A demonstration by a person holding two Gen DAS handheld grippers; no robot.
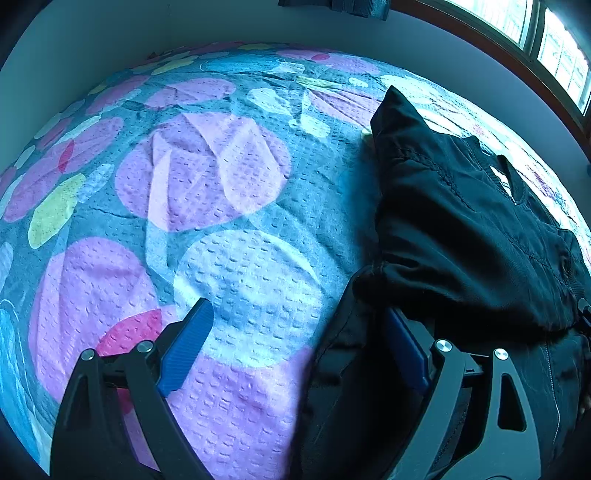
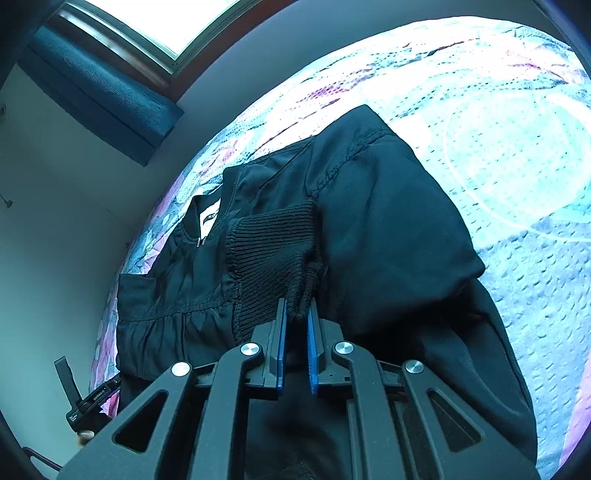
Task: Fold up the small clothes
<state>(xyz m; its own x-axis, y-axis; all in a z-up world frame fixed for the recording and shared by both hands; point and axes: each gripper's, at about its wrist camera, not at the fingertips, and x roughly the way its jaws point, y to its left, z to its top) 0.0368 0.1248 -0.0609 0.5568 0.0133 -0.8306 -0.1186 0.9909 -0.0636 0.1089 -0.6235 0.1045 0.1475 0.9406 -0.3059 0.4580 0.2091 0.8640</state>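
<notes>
A black jacket [image 1: 461, 229] lies on a flowered bedspread [image 1: 221, 184], its sleeve folded across the body. In the left wrist view my left gripper [image 1: 299, 310] stands open and wide at the jacket's near left edge. Its left blue pad [image 1: 192, 343] is over bare bedspread, and dark cloth covers part of the right pad [image 1: 406, 354] and reaches into the gap. In the right wrist view my right gripper [image 2: 297, 306] is shut on the ribbed cuff [image 2: 273, 243] of the sleeve, held above the jacket [image 2: 388, 221]. The collar and its label [image 2: 208, 218] lie to the far left.
The bedspread [image 2: 517, 147] stretches wide beyond the jacket. A grey wall borders the bed, with a bright window [image 1: 554, 44] in a brown frame and a dark blind [image 2: 103, 99] below the window [image 2: 166, 22]. A black device [image 2: 92, 402] sits at the bed's edge.
</notes>
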